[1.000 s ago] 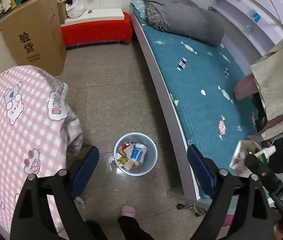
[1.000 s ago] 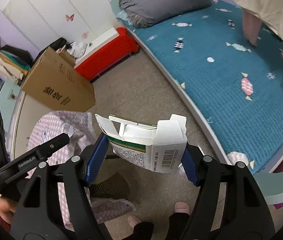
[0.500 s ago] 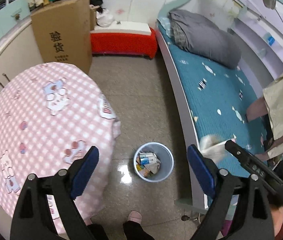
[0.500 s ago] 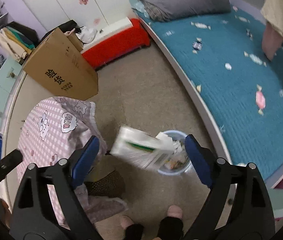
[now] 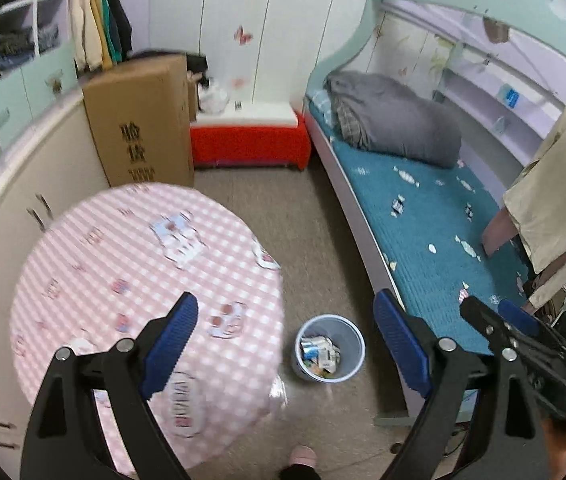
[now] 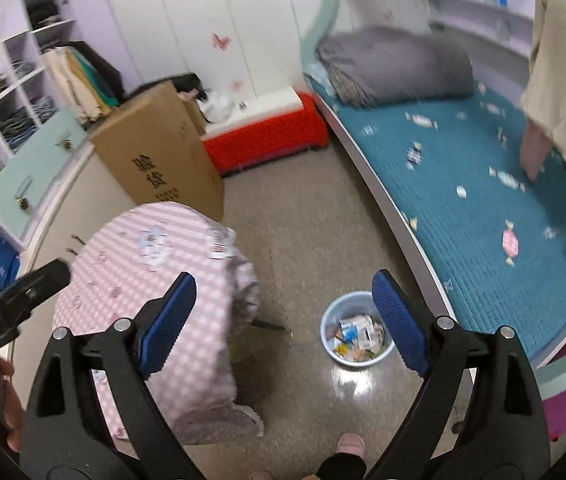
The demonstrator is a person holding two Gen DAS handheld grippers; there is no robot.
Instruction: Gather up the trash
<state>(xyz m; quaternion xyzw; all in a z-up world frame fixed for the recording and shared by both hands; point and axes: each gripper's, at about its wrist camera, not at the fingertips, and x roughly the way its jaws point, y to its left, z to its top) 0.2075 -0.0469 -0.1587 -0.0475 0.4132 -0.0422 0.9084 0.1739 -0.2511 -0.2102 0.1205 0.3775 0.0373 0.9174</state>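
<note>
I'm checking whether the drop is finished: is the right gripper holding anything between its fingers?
No: the right gripper stands open with only floor between its blue pads, and the trash bin below holds cartons.

The floor (image 5: 315,248) carries a bin (image 5: 329,347) of trash (image 5: 320,353) between the round table (image 5: 139,264) and the bed (image 5: 435,232). A cardboard box (image 5: 143,124) and a red bench (image 5: 249,142) stand on it by the wall. A grey quilt (image 5: 395,118) lies on the bed.
</note>
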